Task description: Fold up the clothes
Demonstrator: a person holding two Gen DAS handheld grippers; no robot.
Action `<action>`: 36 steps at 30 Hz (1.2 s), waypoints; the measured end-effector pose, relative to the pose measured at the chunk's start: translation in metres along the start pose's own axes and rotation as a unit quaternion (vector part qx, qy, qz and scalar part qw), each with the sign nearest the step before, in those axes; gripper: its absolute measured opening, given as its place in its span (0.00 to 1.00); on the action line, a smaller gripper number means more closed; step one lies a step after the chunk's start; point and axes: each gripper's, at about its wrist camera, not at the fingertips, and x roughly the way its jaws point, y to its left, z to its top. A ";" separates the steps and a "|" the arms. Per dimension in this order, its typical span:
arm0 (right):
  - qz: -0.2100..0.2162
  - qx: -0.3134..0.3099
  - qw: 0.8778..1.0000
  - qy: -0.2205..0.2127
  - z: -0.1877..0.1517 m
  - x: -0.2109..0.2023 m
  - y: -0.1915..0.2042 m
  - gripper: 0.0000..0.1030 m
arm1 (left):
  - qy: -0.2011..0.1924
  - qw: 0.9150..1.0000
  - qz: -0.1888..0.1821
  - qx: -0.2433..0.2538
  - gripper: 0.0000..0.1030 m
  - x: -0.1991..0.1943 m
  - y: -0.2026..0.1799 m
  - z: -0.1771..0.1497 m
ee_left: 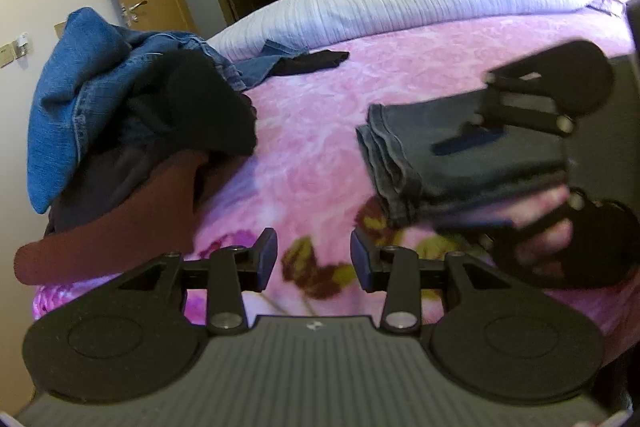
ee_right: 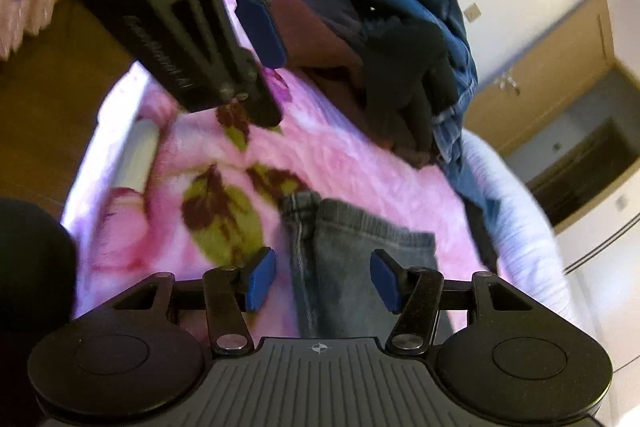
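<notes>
A pink floral blanket (ee_left: 320, 115) covers the bed, and nearest the cameras the left gripper (ee_left: 313, 259) hangs over it with its 2 fingers spread and nothing between them. Just beyond, the right gripper (ee_right: 323, 275) stands spread around the folded grey jeans (ee_right: 352, 267), and I cannot tell whether its pads press the bundle. If they do not, the layers could slump open; farther off, the heap of clothes (ee_left: 132, 119) could topple.
</notes>
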 end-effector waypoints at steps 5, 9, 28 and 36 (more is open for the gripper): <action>0.006 0.037 0.999 -0.001 0.001 0.003 -0.008 0.07 | -0.013 1.000 -0.005 0.012 0.35 -0.003 -0.013 -0.001; -0.018 0.162 0.985 -0.059 -0.010 -0.038 -0.066 0.02 | -0.029 0.999 -0.013 0.013 0.35 -0.006 -0.023 0.011; -0.218 0.808 0.543 -0.061 -0.422 -0.250 -0.147 0.03 | -0.110 0.958 -0.203 0.172 0.40 0.001 -0.227 0.115; -0.238 0.818 0.519 -0.070 -0.428 -0.259 -0.143 0.03 | -0.102 0.932 -0.252 0.241 0.41 0.037 -0.286 0.150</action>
